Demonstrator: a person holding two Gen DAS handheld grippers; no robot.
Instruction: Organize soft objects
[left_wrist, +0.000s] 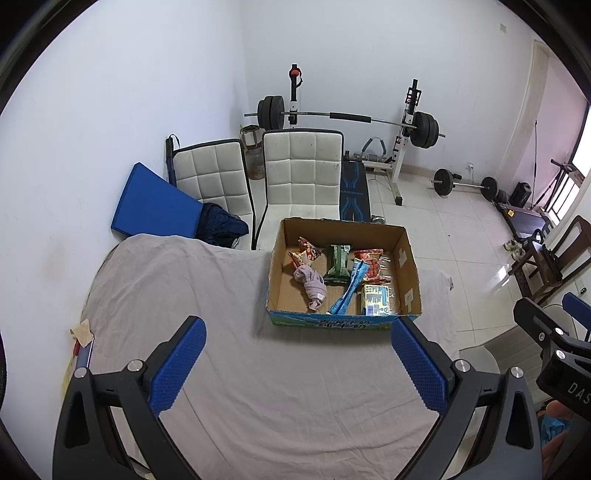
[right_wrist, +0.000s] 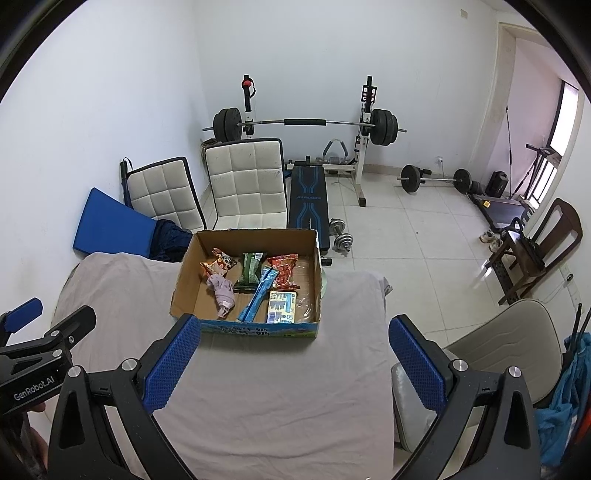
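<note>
A shallow brown cardboard box (left_wrist: 408, 266) sits toward the far right corner of the table under a wrinkled grey cloth (left_wrist: 258, 369). Inside lie a crumpled lilac fabric piece (left_wrist: 312, 286), glossy crinkled snack packets (left_wrist: 334, 264) and a long blue wrapper (right_wrist: 258, 295). The left gripper (left_wrist: 297, 365) and right gripper (right_wrist: 291, 363) hover above the near edge, textured blue fingers (right_wrist: 170, 363) spread wide, holding nothing.

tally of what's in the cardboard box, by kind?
Snack packets: 5 (orange, green, red, long blue, yellow-blue)
Cloth bundles: 1 (pink cloth)
Total: 6, all inside the cardboard box.
</note>
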